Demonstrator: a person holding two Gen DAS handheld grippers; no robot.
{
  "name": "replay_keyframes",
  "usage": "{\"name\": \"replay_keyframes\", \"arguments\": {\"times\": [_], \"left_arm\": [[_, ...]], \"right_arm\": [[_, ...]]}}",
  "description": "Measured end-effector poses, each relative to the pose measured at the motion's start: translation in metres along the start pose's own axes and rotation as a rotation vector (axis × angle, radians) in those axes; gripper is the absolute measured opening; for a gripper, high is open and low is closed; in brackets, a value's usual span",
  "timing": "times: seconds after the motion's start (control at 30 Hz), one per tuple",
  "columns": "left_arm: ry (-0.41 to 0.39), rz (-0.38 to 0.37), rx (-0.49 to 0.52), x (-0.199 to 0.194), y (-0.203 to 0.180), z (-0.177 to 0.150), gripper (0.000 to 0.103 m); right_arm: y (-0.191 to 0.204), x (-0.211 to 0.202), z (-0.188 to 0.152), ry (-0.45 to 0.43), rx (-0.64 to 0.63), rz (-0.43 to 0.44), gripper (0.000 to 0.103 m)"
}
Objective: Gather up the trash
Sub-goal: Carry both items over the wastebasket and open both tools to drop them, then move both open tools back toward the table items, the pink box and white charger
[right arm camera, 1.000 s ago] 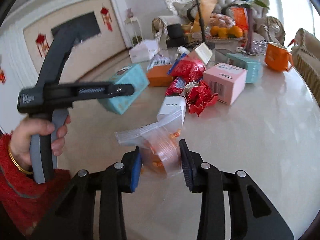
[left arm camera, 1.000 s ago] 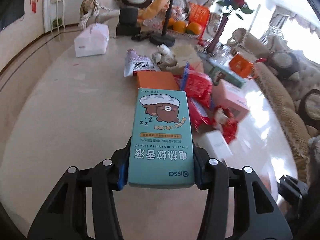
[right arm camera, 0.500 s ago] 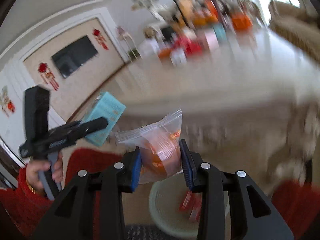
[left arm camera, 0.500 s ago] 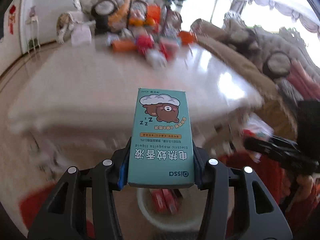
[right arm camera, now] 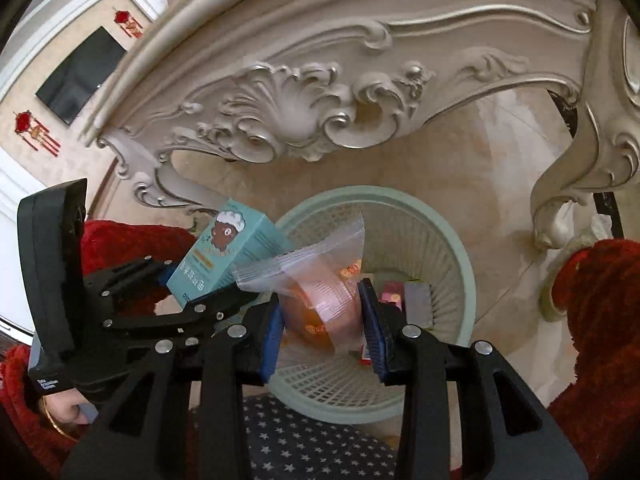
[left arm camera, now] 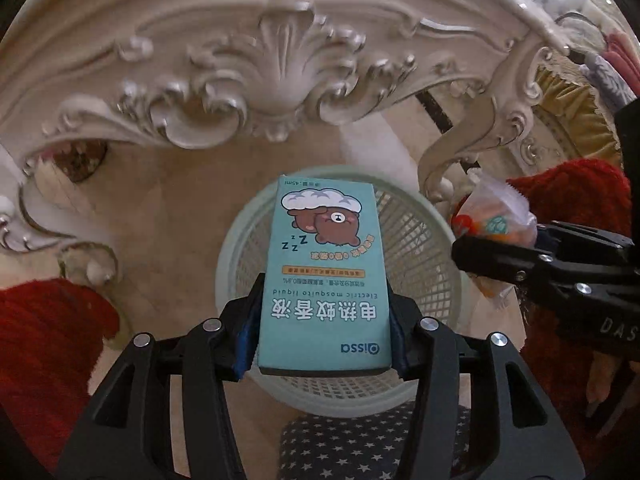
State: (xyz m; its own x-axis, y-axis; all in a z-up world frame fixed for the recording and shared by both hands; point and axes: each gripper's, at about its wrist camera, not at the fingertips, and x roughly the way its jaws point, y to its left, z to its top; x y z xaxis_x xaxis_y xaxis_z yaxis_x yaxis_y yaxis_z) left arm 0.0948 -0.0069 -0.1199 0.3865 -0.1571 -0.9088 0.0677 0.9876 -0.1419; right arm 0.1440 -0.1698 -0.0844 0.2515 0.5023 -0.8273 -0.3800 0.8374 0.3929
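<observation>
Left wrist view: the left tongs [left arm camera: 324, 336] point steeply down over a pale green mesh wastebasket [left arm camera: 436, 240] standing on the beige floor [left arm camera: 180, 208]. Between their blue pads stands a teal mosquito-liquid box [left arm camera: 326, 276], printed with a sleeping bear, its far end reaching toward 12 o'clock over the basket's mouth. The jaws have just been opening; thin gaps seem to show between the pads and the box's sides, so the grip looks loosened with the box still between them. At 3 o'clock the right tongs [left arm camera: 496, 256] come in from the side, closed on a clear plastic bag [left arm camera: 496, 220] with orange contents. The carved white apron of the worktop [left arm camera: 276, 76] arches across 12 o'clock. Red sleeves [left arm camera: 44, 344] show at 9 o'clock and at 3 o'clock, and a star-patterned cloth [left arm camera: 360, 448] lies at 6 o'clock.

Right wrist view: the right tongs [right arm camera: 320, 320] stand narrow, their pads pressing the clear plastic bag [right arm camera: 324, 292] directly over the wastebasket [right arm camera: 460, 272]. Red and dark packets [right arm camera: 412, 300] lie inside at the bottom. At 9 o'clock the left tongs [right arm camera: 200, 292] carry the teal box [right arm camera: 228, 256], tilted, beside the basket's rim. A wall television [right arm camera: 80, 76] hangs at 10 o'clock.
</observation>
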Motion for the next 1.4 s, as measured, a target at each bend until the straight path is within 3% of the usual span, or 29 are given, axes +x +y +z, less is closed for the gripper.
{"name": "replay_keyframes", "arguments": {"times": [0.03, 0.07, 0.13, 0.27, 0.73, 0.87, 1.0, 1.1, 1.2, 1.33, 1.4], "left_arm": [[0.008, 0.013, -0.007, 0.003, 0.001, 0.0, 0.079], [0.006, 0.031, -0.009, 0.006, 0.001, -0.003, 0.082], [-0.004, 0.034, -0.01, 0.009, 0.004, -0.008, 0.082], [-0.015, 0.057, -0.038, 0.014, 0.014, -0.01, 0.088], [-0.021, -0.002, -0.087, 0.014, 0.027, -0.011, 0.088], [-0.089, -0.01, -0.05, -0.011, 0.02, -0.012, 0.088], [-0.178, -0.059, -0.07, -0.066, 0.023, -0.007, 0.088], [-0.25, -0.049, -0.101, -0.114, 0.034, 0.018, 0.088], [-0.317, 0.004, -0.103, -0.15, 0.049, 0.063, 0.088], [-0.37, 0.11, -0.116, -0.163, 0.057, 0.135, 0.088], [-0.381, 0.094, -0.144, -0.16, 0.056, 0.169, 0.088]], "right_arm": [[-0.001, 0.002, 0.0, 0.001, 0.008, -0.021, 0.04], [-0.002, 0.004, -0.001, 0.003, 0.01, -0.04, 0.054], [-0.006, -0.001, -0.005, -0.035, 0.014, -0.094, 0.069], [-0.016, 0.0, -0.008, -0.045, 0.057, -0.104, 0.07], [-0.024, 0.004, -0.015, -0.015, 0.094, -0.106, 0.07], [-0.02, -0.008, -0.017, -0.057, 0.084, -0.097, 0.07], [-0.015, -0.047, -0.017, -0.161, 0.097, -0.016, 0.07], [-0.01, -0.076, -0.001, -0.227, 0.098, 0.008, 0.07], [0.001, -0.113, 0.037, -0.334, 0.057, 0.029, 0.07], [0.009, -0.14, 0.09, -0.434, -0.004, -0.042, 0.07], [0.007, -0.147, 0.125, -0.465, -0.001, -0.08, 0.07]]}}
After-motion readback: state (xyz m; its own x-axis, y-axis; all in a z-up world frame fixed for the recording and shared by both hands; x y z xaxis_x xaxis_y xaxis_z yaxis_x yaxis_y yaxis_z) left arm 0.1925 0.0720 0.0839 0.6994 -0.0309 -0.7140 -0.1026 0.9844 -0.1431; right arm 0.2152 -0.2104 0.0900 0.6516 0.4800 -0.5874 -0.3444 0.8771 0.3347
